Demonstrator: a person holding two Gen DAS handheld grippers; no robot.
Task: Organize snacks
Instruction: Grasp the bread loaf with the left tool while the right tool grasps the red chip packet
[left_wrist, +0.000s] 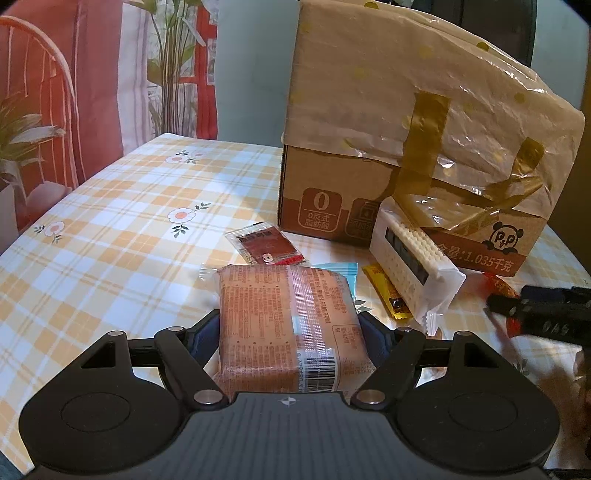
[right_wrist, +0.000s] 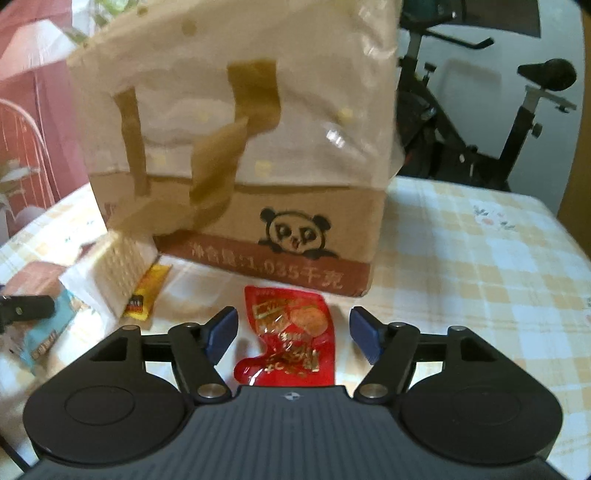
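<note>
Now, as I steer from afar:
Left gripper (left_wrist: 290, 328): I have it pinching a pink bread pack (left_wrist: 284, 325), its pads pressed on both sides; barcode faces up.
Right gripper (right_wrist: 293, 332): I have its jaws spread; a red snack pouch (right_wrist: 291, 332) lies flat between them, untouched.
Box (left_wrist: 332, 206): cardboard, draped with a cream bag; I read "0", a panda mark, "1.035".
Snacks: white wafer pack (left_wrist: 413, 266) leans on the box; yellow sachet (left_wrist: 388, 295) beside it; dark red packet (left_wrist: 266, 245) nearer the left.
Open room: bare checked tablecloth (left_wrist: 110, 229) to the left, running to the table edge.
</note>
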